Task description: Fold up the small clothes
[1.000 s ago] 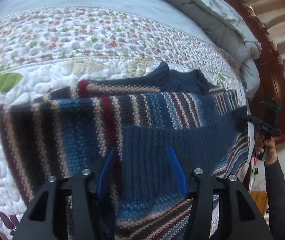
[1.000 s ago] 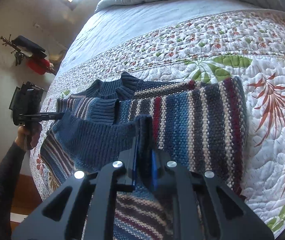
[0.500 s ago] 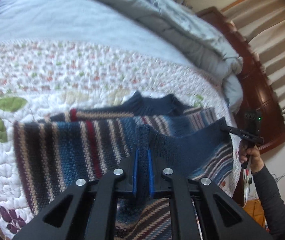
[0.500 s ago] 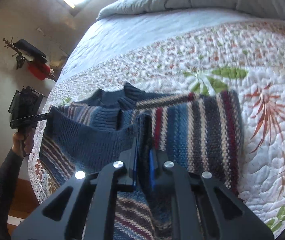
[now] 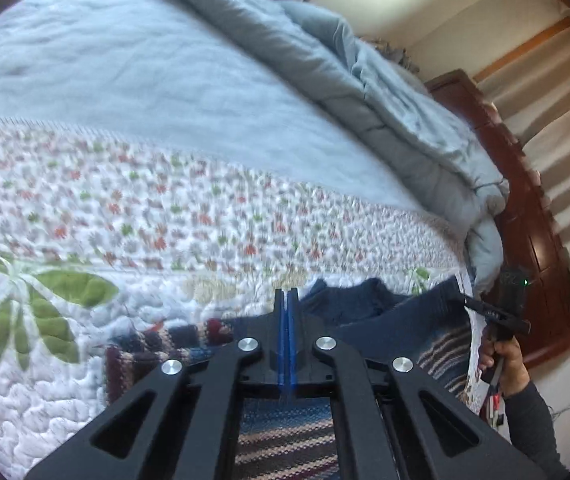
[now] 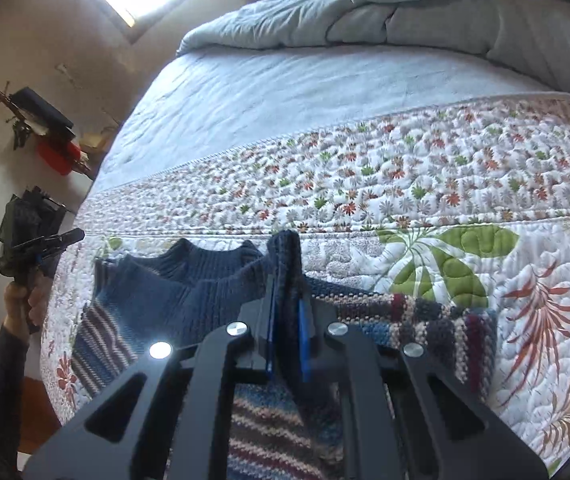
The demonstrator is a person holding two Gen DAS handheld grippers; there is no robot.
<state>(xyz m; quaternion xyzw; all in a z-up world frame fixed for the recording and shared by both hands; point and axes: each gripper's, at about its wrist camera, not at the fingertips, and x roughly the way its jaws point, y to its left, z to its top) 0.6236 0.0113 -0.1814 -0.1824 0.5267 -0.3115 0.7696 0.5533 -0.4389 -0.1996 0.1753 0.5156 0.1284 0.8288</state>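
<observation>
Since the earlier frames both grippers have swung up and toward the head of the bed, and the sweater's ribbed navy hem has come up and over with them, so less of the striped body shows.

The left gripper (image 5: 287,294) is clenched, its blue pads pressed flat together. No knit shows between them in its own view. From the right wrist view its tip sits just beside the hem's left corner, seemingly apart from it, so it may have lost its hold.

The sweater (image 6: 173,304) lies on the flowered quilt (image 6: 405,184) near the bed's foot. Its collar points toward the pale blue blanket and its striped sleeve is already folded across the front.

The right gripper (image 6: 285,294) is clamped on a thick bunch of the navy hem, which stands up above its fingers. Gripping the bottom edge makes sense here: carrying it toward the collar halves the sweater. With one corner perhaps free, the fold is likely to land crooked unless the left side is regripped.
</observation>
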